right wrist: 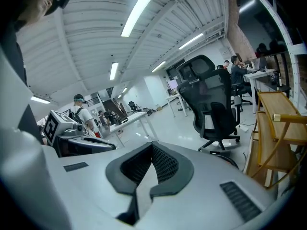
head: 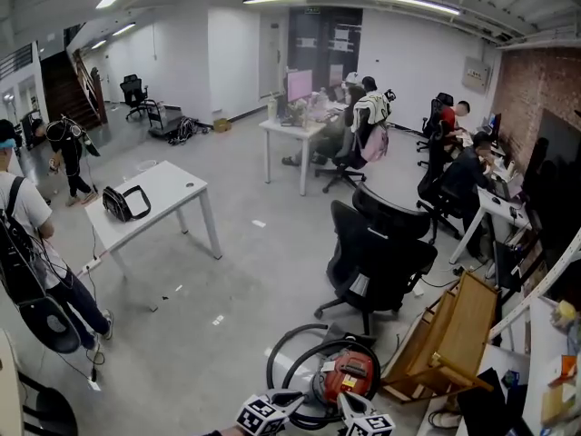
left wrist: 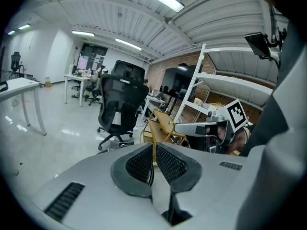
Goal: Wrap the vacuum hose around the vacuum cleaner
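Observation:
The red vacuum cleaner (head: 350,376) stands on the floor at the bottom of the head view. Its black hose (head: 292,350) curls in loops round its left side. Both grippers are low at the frame's bottom edge, just in front of the vacuum, and only their marker cubes and front parts show. My left gripper (head: 289,400) is shut, its pads (left wrist: 144,166) together with nothing between them. My right gripper (head: 349,405) is also shut and empty, pads (right wrist: 163,163) closed. Each gripper view shows the other gripper beside it: the right gripper (left wrist: 192,128) and the left gripper (right wrist: 98,145).
A black office chair (head: 377,252) stands just beyond the vacuum. A wooden frame (head: 449,339) leans to its right beside white shelving (head: 536,289). A white table (head: 150,203) with a black bag is at the left. A person (head: 32,243) stands at the left edge, and others sit at the desks behind.

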A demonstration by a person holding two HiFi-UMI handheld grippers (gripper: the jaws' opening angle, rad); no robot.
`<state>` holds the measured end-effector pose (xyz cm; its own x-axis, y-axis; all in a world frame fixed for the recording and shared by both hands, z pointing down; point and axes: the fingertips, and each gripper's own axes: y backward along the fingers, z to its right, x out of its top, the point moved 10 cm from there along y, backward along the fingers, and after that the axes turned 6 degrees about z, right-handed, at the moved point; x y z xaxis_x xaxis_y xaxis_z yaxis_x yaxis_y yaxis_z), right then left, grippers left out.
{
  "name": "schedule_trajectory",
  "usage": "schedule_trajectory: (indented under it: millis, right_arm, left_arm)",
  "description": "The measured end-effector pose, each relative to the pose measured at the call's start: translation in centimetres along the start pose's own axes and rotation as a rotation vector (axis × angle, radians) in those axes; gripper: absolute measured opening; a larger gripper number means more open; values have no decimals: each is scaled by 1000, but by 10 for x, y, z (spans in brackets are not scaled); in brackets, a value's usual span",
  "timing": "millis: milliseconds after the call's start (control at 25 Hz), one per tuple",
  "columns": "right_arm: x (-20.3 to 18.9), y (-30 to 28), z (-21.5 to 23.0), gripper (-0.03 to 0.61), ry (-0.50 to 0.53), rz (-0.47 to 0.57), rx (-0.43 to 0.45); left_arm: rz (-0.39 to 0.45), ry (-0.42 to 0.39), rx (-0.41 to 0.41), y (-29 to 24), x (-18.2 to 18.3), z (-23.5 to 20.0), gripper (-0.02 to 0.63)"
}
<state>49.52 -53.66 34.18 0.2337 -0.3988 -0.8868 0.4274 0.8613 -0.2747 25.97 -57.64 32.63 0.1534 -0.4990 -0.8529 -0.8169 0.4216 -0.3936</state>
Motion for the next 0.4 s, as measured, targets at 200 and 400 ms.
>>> schedule_trajectory:
  millis: [200,400]
  right_arm:
    - [-2,11,8,14,-20,-18,30]
    - [3,18,24,14,-19,-37,51]
  left_arm:
    - [-13,15,17,-8,-5,17,40]
    - [-18,21,23,-24,-4,30,40]
